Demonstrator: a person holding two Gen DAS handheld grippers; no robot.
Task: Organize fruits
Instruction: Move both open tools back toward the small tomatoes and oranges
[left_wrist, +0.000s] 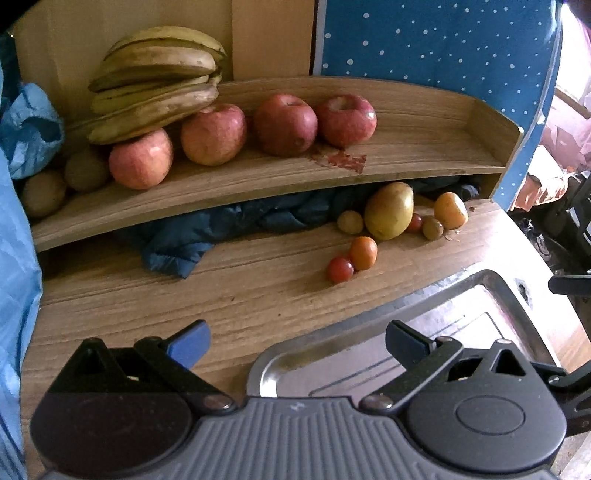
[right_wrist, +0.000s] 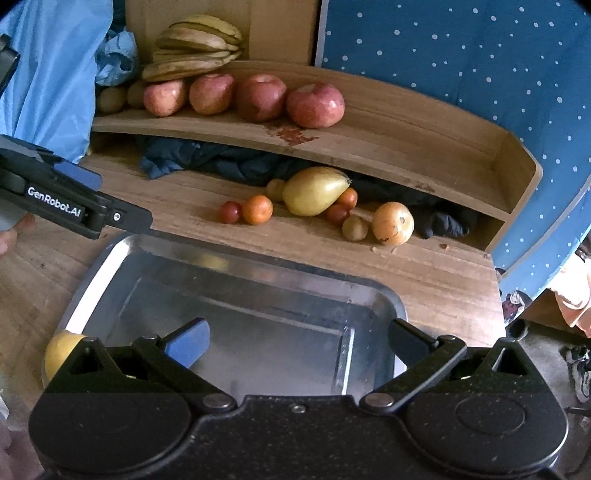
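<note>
A metal tray (right_wrist: 110, 258) lies on the wooden table; its corner shows in the left wrist view (left_wrist: 491, 280). Behind it lie a green-yellow mango (right_wrist: 314, 190), an orange (right_wrist: 393, 223), several small red and orange tomatoes (right_wrist: 257, 209) and small green fruits (right_wrist: 354, 228). On the raised shelf (right_wrist: 406, 147) sit several red apples (right_wrist: 314, 105), a banana bunch (right_wrist: 195, 44) and kiwis (right_wrist: 110, 99). My left gripper (left_wrist: 297, 341) is open and empty over the table's front left. My right gripper (right_wrist: 297, 341) is open and empty above the tray. A yellow fruit (right_wrist: 61, 352) sits by the tray's near-left corner.
A dark blue cloth (right_wrist: 221, 162) is stuffed under the shelf. A blue dotted board (right_wrist: 461, 55) stands at the back right. Light blue plastic (left_wrist: 29, 122) hangs at the left. The table's right edge (right_wrist: 495, 280) drops off beside the tray.
</note>
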